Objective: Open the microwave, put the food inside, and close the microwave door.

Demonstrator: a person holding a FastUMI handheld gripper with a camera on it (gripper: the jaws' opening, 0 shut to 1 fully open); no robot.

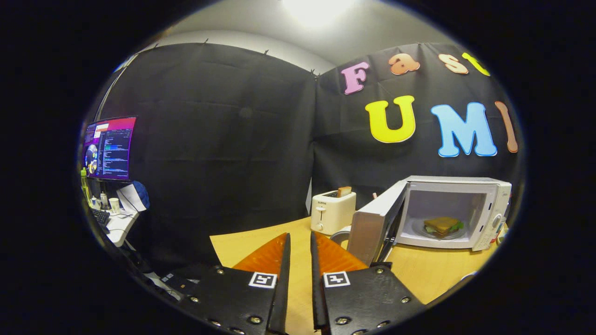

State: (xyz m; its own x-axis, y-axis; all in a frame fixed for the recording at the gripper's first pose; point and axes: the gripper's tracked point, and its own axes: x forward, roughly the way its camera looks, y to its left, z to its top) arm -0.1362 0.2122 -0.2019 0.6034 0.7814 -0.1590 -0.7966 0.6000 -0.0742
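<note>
Wooden table [419, 272]: light tan top, carries everything
Room: black cloth walls, desk off to the left with a lit monitor [110, 148]
Toaster [332, 211]: white, bread slice poking out, just left of the microwave door
Microwave [454, 211]: door [375, 223] swung open, sandwich [442, 225] on a plate inside
Gripper [300, 246]: fingers nearly closed, narrow gap, holding nothing; microwave sits beyond them to the right, well apart
</note>
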